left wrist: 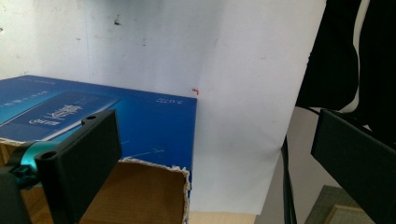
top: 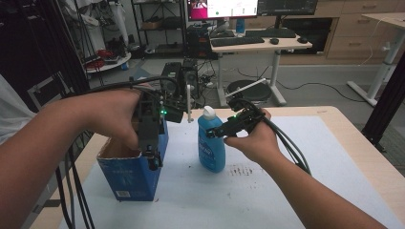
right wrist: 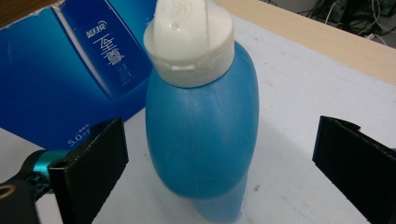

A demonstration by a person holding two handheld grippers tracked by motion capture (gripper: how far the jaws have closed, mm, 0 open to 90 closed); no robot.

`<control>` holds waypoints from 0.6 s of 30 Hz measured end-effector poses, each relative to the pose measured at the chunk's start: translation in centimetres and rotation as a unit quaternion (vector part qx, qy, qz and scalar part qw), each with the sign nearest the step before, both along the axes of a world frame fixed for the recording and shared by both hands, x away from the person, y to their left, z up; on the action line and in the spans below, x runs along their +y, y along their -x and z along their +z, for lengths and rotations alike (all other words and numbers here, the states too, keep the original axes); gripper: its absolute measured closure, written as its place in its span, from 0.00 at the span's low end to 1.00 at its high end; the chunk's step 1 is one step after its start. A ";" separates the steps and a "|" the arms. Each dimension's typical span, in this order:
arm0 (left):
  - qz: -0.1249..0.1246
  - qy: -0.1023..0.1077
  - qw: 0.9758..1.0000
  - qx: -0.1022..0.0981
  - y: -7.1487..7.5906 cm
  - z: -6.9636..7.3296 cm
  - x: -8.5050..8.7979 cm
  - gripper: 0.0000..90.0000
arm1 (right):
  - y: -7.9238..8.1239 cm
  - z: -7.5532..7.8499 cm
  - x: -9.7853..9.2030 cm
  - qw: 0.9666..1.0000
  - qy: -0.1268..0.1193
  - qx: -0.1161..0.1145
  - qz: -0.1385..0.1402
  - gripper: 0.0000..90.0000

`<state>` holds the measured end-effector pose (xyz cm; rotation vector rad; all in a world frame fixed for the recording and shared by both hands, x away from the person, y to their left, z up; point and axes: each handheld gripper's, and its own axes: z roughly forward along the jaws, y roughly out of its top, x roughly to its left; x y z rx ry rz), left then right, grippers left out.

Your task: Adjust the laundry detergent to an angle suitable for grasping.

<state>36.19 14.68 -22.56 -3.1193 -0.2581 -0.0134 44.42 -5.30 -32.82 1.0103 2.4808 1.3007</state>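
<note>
A blue bottle (top: 211, 148) with a white cap (top: 208, 112) stands upright on the white sheet (top: 267, 191). To its left stands a blue cardboard box (top: 131, 179) with a torn open top. My right gripper (top: 213, 133) is at the bottle's shoulder. In the right gripper view it (right wrist: 219, 130) is open, with one jaw on each side of the bottle (right wrist: 201, 116) and neither touching it. My left gripper (top: 153, 160) points down at the box's right wall. It (left wrist: 212, 126) is open, one jaw over the box's opening (left wrist: 140, 196) and the other outside the box.
The white sheet covers most of the wooden table (top: 363, 152). Black cables (top: 286, 143) trail from both grippers across the table. Beyond the table's far edge are a computer tower (top: 179, 76) and a desk (top: 260, 45) with a keyboard and monitors.
</note>
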 end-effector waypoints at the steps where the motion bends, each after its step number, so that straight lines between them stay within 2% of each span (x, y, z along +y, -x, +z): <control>1: -0.001 -0.001 1.000 0.000 0.0 0.0 0.0 0.02 | -0.1 -0.1 0.1 1.000 0.002 -0.001 -0.003 0.02; 14: 0.000 -0.001 1.000 0.001 -0.1 -0.2 0.0 0.02 | -0.8 -1.7 1.8 1.000 -0.014 -0.003 -0.007 0.03; 18: 0.000 -0.001 1.000 0.002 -0.2 -0.4 -0.1 0.02 | -1.0 -2.0 2.0 1.000 -0.011 -0.006 -0.011 0.03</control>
